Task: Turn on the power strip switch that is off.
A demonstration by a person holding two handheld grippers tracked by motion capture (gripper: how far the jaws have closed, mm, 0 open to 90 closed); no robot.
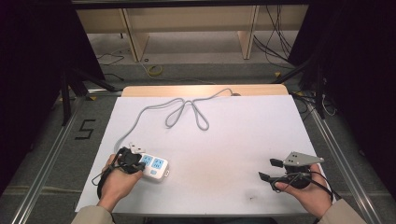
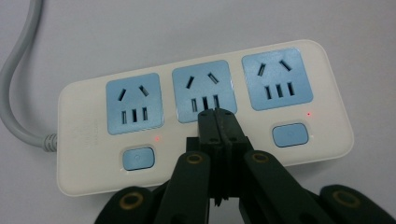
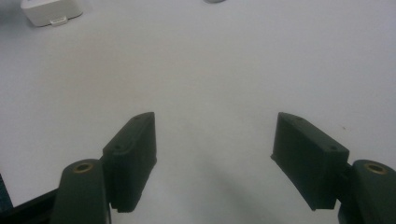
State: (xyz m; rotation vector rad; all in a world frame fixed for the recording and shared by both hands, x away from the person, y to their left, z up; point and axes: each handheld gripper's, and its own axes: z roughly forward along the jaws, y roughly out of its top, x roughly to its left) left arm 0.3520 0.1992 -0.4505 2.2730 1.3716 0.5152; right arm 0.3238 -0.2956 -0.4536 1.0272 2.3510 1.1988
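White power strip (image 2: pixel 201 116) sits near the front left corner of the desk (image 1: pixel 233 135), its grey cord (image 1: pixel 187 109) looping off toward the back. The left gripper (image 2: pixel 217 122) is pinched closed with nothing in it, tips right over the strip's middle switch, probably to press it. The right gripper (image 3: pixel 212 154) hangs wide open and empty, well off to the strip's right.

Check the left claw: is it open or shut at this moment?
Shut. In the left gripper view the left claw has its two black jaws pressed together with no gap, tips over the power strip near the middle socket, holding nothing.
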